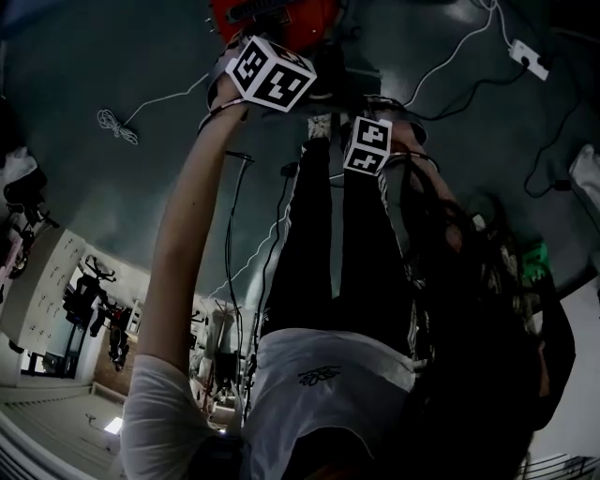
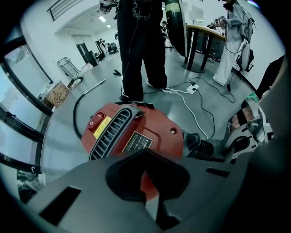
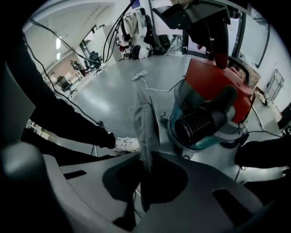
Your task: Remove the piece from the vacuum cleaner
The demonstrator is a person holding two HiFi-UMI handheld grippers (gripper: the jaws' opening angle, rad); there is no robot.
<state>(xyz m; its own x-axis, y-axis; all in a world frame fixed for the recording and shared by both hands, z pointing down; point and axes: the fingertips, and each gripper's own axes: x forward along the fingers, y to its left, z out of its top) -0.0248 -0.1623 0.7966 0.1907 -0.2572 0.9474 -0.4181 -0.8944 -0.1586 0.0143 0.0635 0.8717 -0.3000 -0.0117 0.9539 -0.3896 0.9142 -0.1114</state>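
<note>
The red vacuum cleaner [image 2: 150, 127] lies on the grey floor, with a black vent, a red switch and a label on its top. My left gripper [image 2: 150, 191] is down on its red top with the jaws nearly together on a red part. The right gripper view shows the vacuum cleaner [image 3: 218, 86] from its end, with a black ribbed hose socket [image 3: 200, 123] and the left gripper [image 3: 213, 45] above it. My right gripper [image 3: 144, 182] is shut on a thin grey piece [image 3: 144, 123] that stands up edge-on, apart from the machine. Both marker cubes [image 1: 272, 73] [image 1: 367, 145] show below the vacuum cleaner [image 1: 272, 19].
White cables and a power strip [image 1: 528, 58] lie on the floor. A person in black [image 2: 138, 50] stands behind the vacuum, near another power strip [image 2: 193, 88] and a round table [image 2: 204, 36]. A black hose [image 2: 79, 109] curves at the left. A white shoe [image 3: 125, 144] is close by.
</note>
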